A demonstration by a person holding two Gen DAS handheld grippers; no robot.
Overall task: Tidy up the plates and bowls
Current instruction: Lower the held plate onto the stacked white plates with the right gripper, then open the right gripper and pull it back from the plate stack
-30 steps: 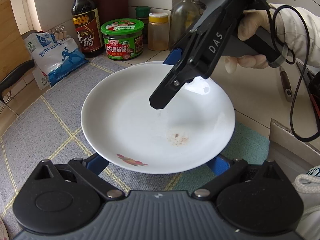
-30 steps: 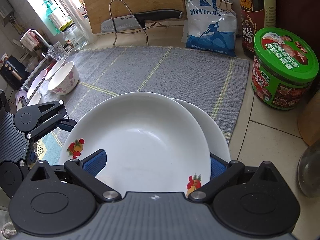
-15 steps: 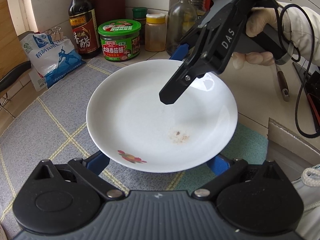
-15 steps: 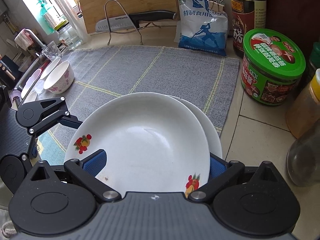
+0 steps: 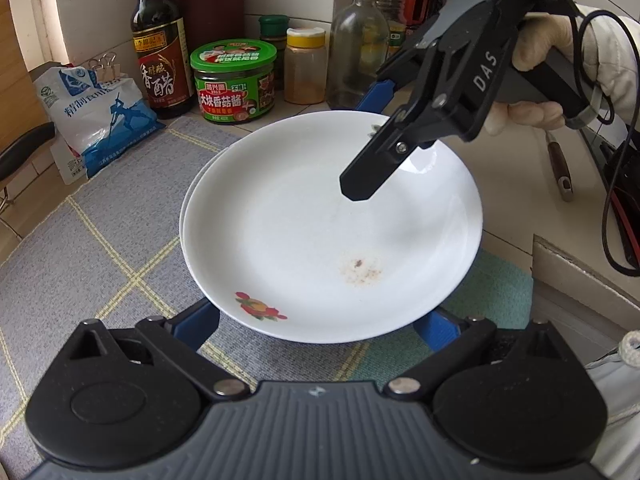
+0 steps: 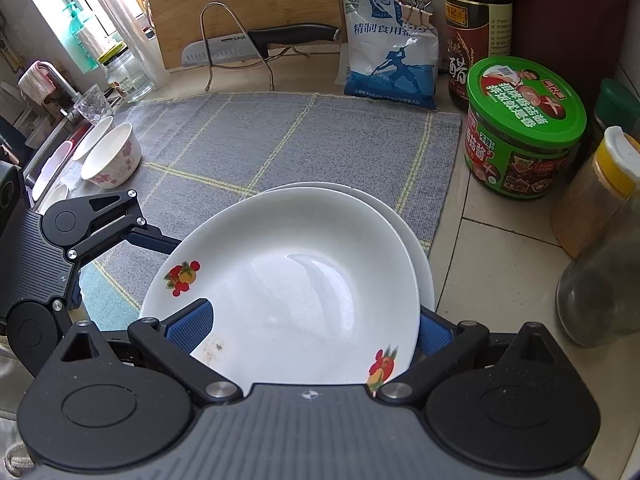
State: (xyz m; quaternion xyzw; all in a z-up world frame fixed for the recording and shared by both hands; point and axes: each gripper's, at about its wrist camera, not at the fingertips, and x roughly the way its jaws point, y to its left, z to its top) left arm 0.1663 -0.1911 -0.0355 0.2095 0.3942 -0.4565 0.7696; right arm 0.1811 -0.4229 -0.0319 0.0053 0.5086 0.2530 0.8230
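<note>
Stacking calls for level hands: both the left gripper and right gripper stand spread wide, cradling the top plate over the lower plate at the mat's edge.

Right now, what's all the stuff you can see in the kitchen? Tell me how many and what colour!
plates: two, white with fruit pictures, stacked on the mat between the grippers
mat: one, grey with yellow lines, on the counter
bowl: one, white with pink flowers, at the mat's far left corner; more white dishes beside it
green-lidded jar: one, on the tiles right of the mat
vinegar bottle: one, dark, behind the jar
salt bag: one, white and blue, clipped shut
knife: one, black handle, on a wire rack
cutting board: one, wooden, against the wall
yellow-lidded jar: one
left gripper: black, blue pads, at the plates' rim
right gripper: black, blue pads, open around the plates' edge
gloved hand: one, white, holding the right gripper
</note>
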